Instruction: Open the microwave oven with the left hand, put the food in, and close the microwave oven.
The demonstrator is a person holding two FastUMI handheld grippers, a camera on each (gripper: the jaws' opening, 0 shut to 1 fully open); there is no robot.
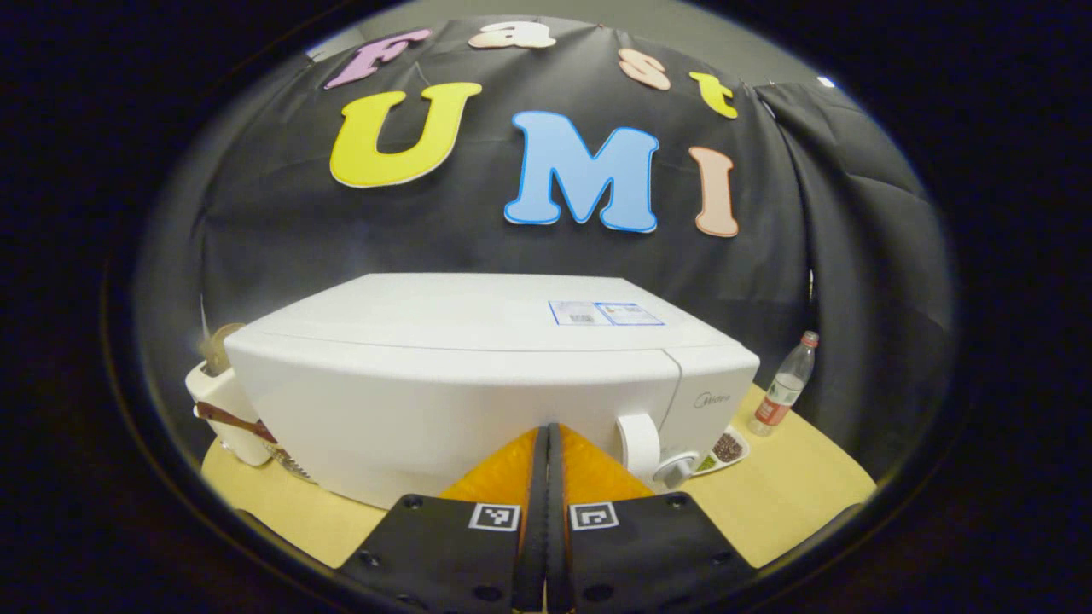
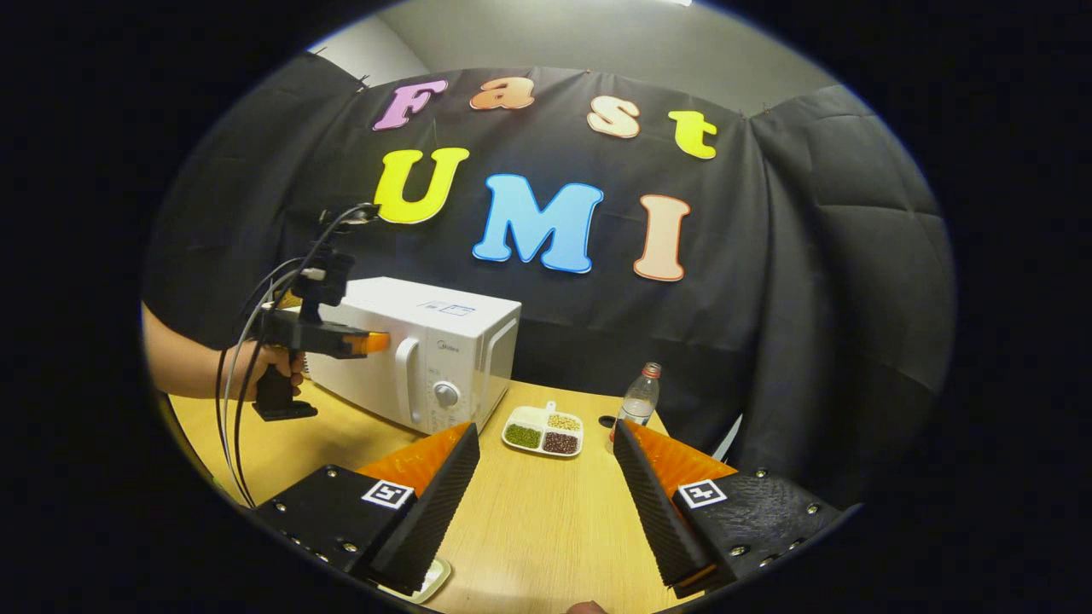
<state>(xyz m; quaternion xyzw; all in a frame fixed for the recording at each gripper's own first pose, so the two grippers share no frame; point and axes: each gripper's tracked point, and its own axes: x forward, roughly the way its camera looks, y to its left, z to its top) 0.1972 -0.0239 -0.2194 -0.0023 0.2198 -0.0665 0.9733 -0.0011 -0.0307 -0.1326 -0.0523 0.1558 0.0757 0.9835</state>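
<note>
White boxy microwave oven (image 1: 478,375) stood shut on the wooden table (image 1: 768,503), its upright handle (image 1: 638,443) just right of the left gripper (image 1: 546,443), pinched together and empty. Farther right lay the white three-compartment food dish (image 2: 543,431), ahead of the wide-open, empty right gripper (image 2: 546,460). Left clearly nearer the handle.

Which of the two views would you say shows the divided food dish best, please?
The right gripper view: the divided food dish lies fully in sight on the table, between the microwave and the bottle. In the left gripper view only a corner of it peeks past the microwave's front.
</note>
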